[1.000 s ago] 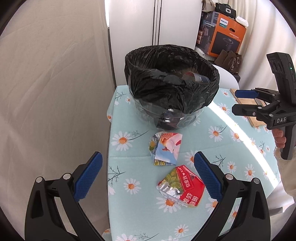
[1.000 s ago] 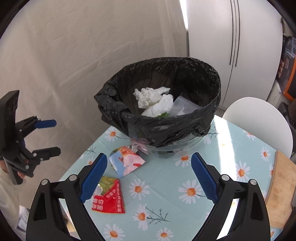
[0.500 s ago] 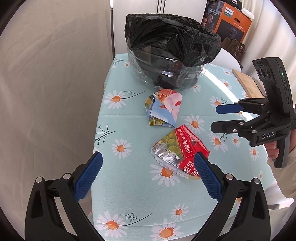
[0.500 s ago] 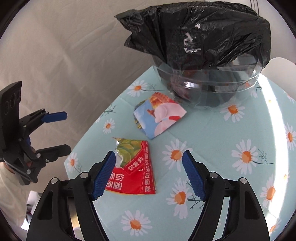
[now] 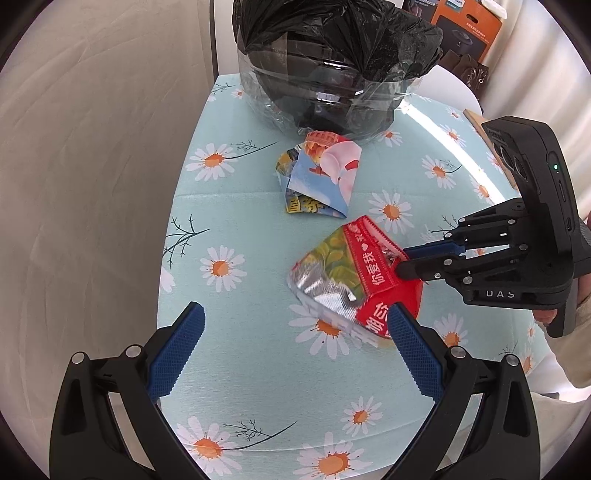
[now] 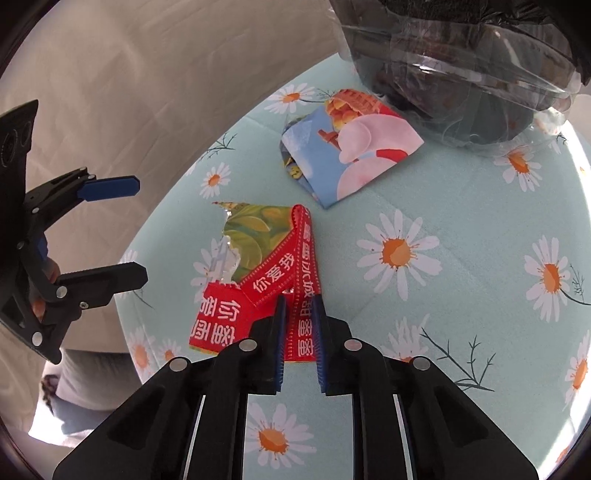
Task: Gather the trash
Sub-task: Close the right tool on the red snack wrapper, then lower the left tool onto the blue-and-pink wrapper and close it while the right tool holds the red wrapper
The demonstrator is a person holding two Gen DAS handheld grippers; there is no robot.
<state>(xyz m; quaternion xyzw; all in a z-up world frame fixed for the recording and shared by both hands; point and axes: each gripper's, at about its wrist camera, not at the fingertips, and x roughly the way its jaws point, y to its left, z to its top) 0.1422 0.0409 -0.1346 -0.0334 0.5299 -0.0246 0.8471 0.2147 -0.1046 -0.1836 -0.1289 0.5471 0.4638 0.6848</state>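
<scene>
A red and green snack wrapper (image 5: 351, 280) lies on the daisy tablecloth (image 5: 258, 369); it also shows in the right wrist view (image 6: 266, 273). My right gripper (image 6: 300, 306) is shut on the red edge of this wrapper; it shows in the left wrist view (image 5: 402, 260) too. A blue and pink wrapper (image 5: 321, 177) lies nearer the bin, also in the right wrist view (image 6: 351, 147). My left gripper (image 5: 295, 325) is open and empty, just in front of the red wrapper. The bin (image 5: 332, 55) with a black bag stands at the table's far end.
A beige curtain (image 5: 92, 147) hangs along the table's left edge. A wooden board (image 5: 480, 125) lies at the far right of the table. A white chair (image 5: 454, 85) and an orange box (image 5: 465, 29) stand behind the bin.
Both grippers came down and closer to the table. My right gripper moved onto the red wrapper and closed on its edge. My left gripper stayed open.
</scene>
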